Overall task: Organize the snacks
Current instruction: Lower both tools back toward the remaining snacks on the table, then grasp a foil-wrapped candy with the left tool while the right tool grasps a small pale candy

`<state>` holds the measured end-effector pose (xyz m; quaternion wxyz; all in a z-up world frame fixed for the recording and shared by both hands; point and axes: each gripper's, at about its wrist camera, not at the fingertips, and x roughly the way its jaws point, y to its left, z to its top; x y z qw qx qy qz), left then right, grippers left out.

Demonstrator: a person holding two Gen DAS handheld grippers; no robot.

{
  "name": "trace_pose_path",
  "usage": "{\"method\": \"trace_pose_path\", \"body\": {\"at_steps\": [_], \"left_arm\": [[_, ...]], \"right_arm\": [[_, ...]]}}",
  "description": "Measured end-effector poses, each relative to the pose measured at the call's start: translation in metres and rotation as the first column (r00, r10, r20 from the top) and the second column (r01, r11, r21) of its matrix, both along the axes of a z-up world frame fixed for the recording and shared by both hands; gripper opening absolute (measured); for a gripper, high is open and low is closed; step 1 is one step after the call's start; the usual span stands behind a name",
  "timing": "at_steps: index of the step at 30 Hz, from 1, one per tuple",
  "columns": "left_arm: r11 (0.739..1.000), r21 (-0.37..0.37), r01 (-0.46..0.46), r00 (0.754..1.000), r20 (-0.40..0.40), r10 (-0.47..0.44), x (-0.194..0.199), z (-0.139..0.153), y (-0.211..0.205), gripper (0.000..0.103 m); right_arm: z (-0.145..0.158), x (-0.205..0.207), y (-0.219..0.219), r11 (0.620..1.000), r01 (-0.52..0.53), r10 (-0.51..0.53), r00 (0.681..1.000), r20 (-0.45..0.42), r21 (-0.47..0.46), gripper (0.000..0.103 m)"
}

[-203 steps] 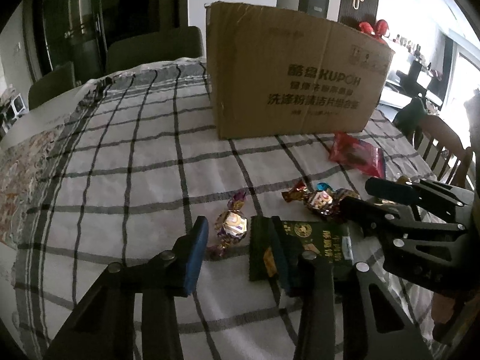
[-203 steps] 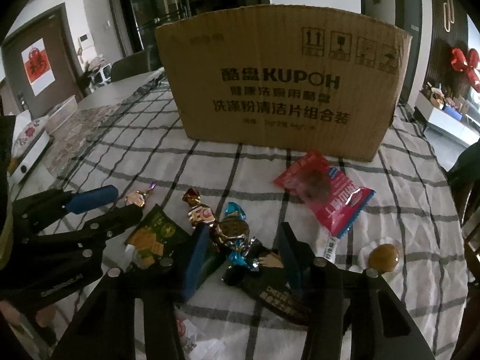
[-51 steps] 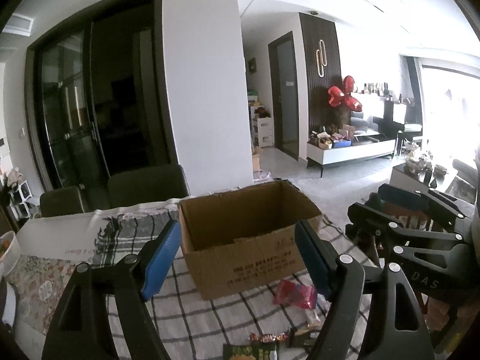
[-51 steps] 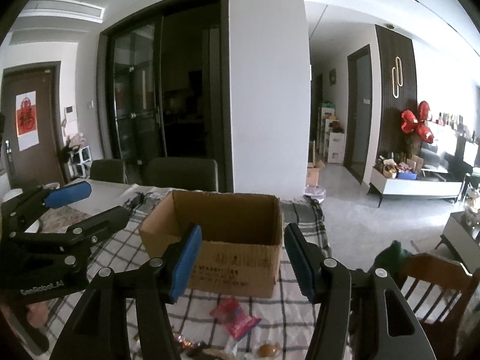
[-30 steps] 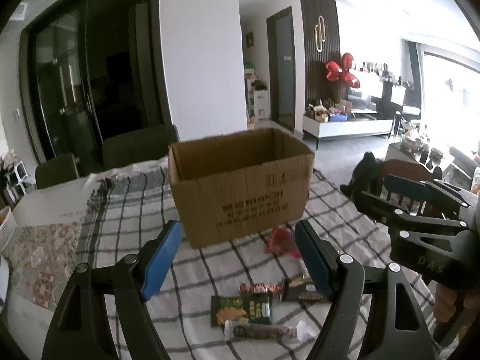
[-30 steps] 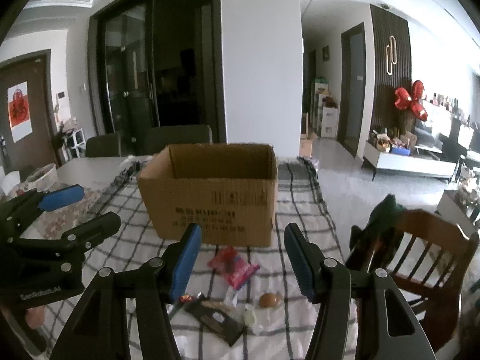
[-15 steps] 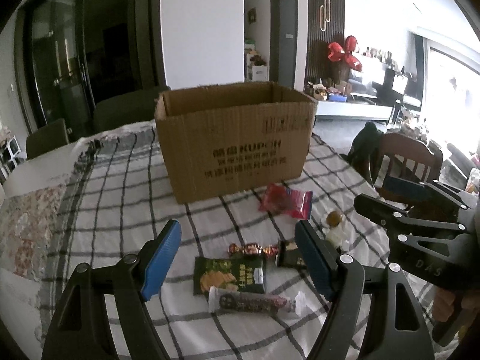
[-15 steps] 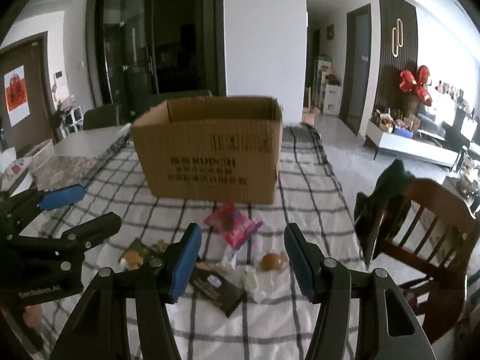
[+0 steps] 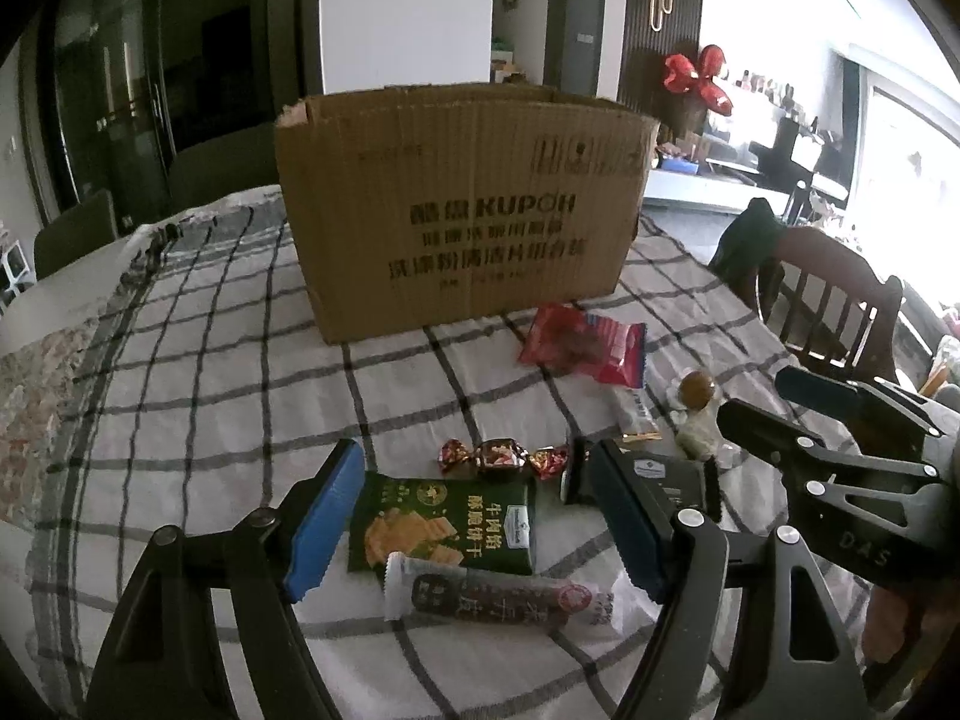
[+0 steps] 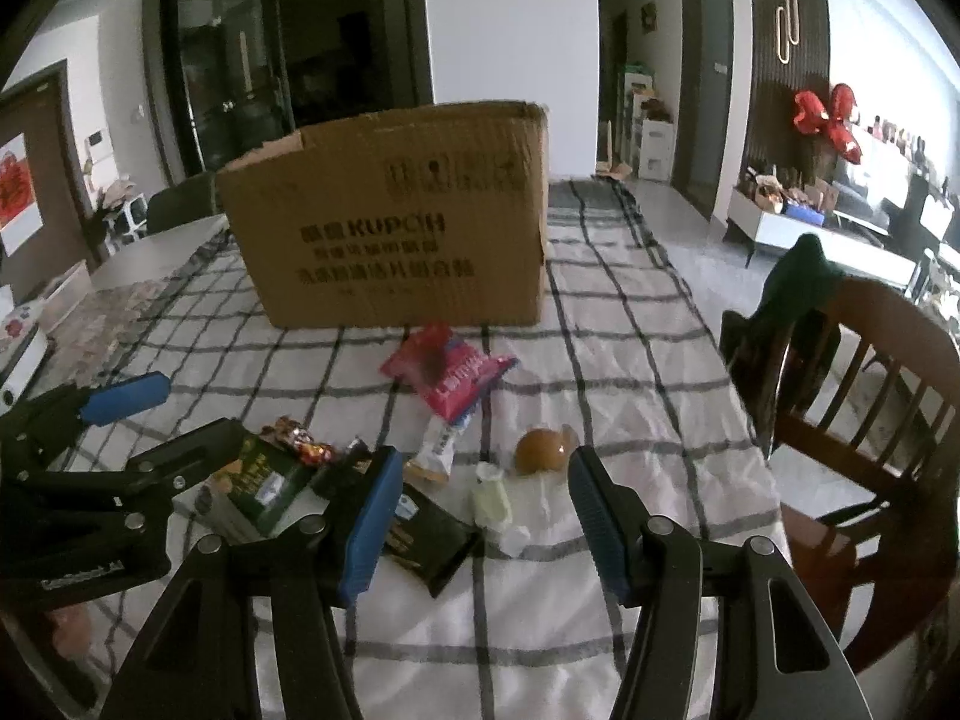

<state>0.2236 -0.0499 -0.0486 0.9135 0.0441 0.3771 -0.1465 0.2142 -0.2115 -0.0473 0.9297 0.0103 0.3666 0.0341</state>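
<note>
An open-topped cardboard box (image 9: 462, 210) (image 10: 390, 228) stands at the back of the checked tablecloth (image 9: 210, 360). Snacks lie in front of it. They include a green cracker packet (image 9: 444, 522) (image 10: 264, 480), a long sausage stick (image 9: 498, 594), a red-wrapped candy (image 9: 501, 456), a red packet (image 9: 582, 345) (image 10: 450, 375), a dark packet (image 10: 426, 531), a brown round sweet (image 10: 540, 450) and a pale green sweet (image 10: 492, 501). My left gripper (image 9: 471, 456) hovers open above the cracker packet. My right gripper (image 10: 485, 462) hovers open above the two sweets. Neither holds anything.
A wooden chair (image 10: 870, 390) with a dark garment (image 10: 798, 276) over its back stands at the table's right edge. Dark chairs (image 9: 72, 228) stand behind the table. A floral mat (image 9: 36, 372) lies on the left. A white bar wrapper (image 10: 438, 450) lies below the red packet.
Both grippers have sunk toward the table and tipped downward, so the snacks and box loom larger. Their jaws stay open and empty throughout.
</note>
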Motion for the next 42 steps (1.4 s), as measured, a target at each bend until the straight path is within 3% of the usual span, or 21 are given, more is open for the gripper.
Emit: {"method": "trace_pose_path", "body": {"at_steps": [6,9,13,15,37,39,42], "left_arm": [[1.000,-0.010,0.004,1.000,-0.024,-0.004,0.009,-0.011,-0.004,0.070],[1.000,-0.019,0.001,0.999,-0.039,-0.002,0.013,-0.016,-0.003,0.065],[1.000,-0.030,-0.002,0.998,-0.059,0.000,0.020,-0.023,-0.003,0.061],[0.999,-0.035,-0.005,0.998,-0.068,0.002,0.022,-0.025,-0.003,0.060],[0.997,-0.077,-0.029,0.992,-0.127,0.019,0.034,-0.042,-0.007,0.039],[0.997,-0.077,-0.030,0.992,-0.122,0.020,0.033,-0.042,-0.007,0.038],[0.997,-0.077,-0.029,0.992,-0.121,0.020,0.033,-0.042,-0.007,0.034]], "right_arm": [[-0.015,0.007,-0.004,1.000,0.005,-0.003,0.999,-0.040,0.031,0.057],[-0.019,0.010,-0.003,0.999,0.002,0.000,0.998,-0.057,0.034,0.050],[-0.025,0.011,-0.001,0.999,-0.007,0.010,0.997,-0.070,0.041,0.049],[-0.028,0.012,0.000,0.999,-0.011,0.015,0.997,-0.078,0.048,0.042],[-0.040,0.019,0.000,0.998,-0.008,0.015,0.994,-0.105,0.062,0.032],[-0.041,0.021,0.000,0.998,-0.010,0.017,0.994,-0.112,0.066,0.024],[-0.042,0.021,-0.001,0.998,-0.010,0.017,0.994,-0.108,0.064,0.021]]}}
